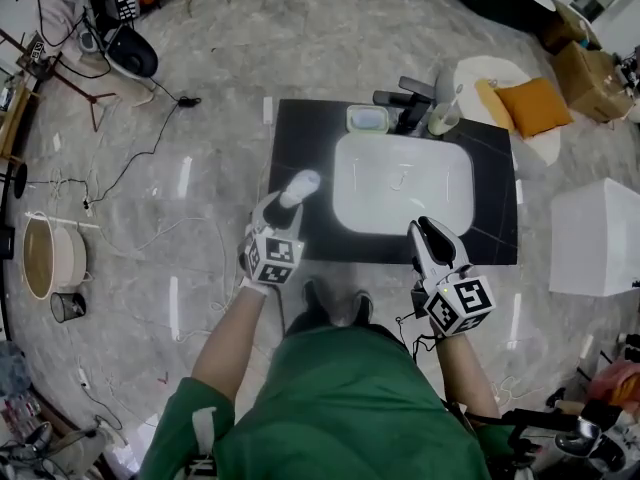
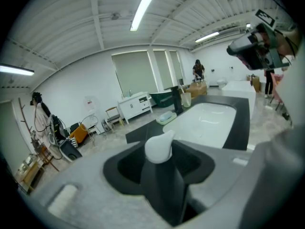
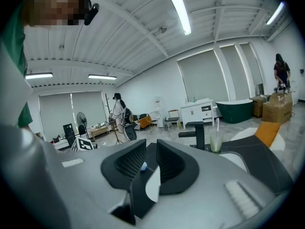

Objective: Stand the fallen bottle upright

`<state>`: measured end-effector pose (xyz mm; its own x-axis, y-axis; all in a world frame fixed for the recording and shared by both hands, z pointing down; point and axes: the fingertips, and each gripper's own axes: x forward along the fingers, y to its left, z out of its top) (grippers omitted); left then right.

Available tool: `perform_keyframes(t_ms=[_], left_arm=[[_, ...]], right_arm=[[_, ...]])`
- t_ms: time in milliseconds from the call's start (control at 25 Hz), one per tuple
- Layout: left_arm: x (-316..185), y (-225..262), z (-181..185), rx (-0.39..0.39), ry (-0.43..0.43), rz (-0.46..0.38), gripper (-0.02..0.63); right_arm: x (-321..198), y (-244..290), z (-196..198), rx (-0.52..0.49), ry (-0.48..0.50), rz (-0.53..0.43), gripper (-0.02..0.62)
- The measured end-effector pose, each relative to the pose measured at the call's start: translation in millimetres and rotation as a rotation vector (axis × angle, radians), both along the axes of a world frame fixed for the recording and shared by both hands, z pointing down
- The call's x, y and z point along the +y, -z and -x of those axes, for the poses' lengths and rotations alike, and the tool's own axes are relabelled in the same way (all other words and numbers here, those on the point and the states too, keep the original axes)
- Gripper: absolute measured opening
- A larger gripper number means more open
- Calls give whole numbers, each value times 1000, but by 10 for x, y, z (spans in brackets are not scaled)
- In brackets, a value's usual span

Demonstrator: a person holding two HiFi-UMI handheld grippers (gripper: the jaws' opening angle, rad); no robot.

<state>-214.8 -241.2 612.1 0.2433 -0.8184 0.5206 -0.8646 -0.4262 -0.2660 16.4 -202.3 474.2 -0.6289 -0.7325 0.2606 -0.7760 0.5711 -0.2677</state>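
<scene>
Since the left gripper (image 1: 285, 202) already has its jaws closed on the bottle (image 1: 300, 185), the grip can be judged as it stands. Nearest is the person in green. Just beyond, the bottle sits at the near left corner of the black counter (image 1: 300, 133), left of the white sink (image 1: 400, 183). Whether its base touches the counter I cannot tell. The left gripper view shows a dark body rising between the jaws, topped by a white pump head (image 2: 159, 147).

It looks like smooth, stiff plastic, probably light, and any liquid inside would shift as it tips. The glossy wall could slip in the pads, so the body is the right place to hold it. The head looks narrow and may turn or give. A firm but not crushing squeeze should do.

On the right, the right gripper (image 1: 432, 233) has its jaws drawn all but together on nothing, hovering at the near edge of the counter.

Farther off, behind the sink, stand a soap dish (image 1: 367, 119), the dark tap (image 1: 408, 101) and a cup (image 1: 443, 118). All three are well apart from the bottle.
</scene>
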Motion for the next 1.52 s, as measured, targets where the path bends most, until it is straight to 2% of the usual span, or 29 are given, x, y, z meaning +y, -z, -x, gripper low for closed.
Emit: perform_keyframes(t_ms=[320,800,1160,1240,1520], left_arm=[[-402,213,-137,-6,-58,-24,170],[-919,239,-326,7,-107,-17,169],[-991,241,-430,0,-134,-16,183],[-993,275,-450,9,-141,-28,206],[-896,433,-441,32,-126,-70,209]], right_arm=[[-134,209,-188,-4,-77,-32,58],[-263,196,-415,5,-147,-23,58],[-297,208,-494,0,-177,-22,58],[-307,205,-503,0,-178,-22,58],[-297,201,-475,5,-174,-28,60]])
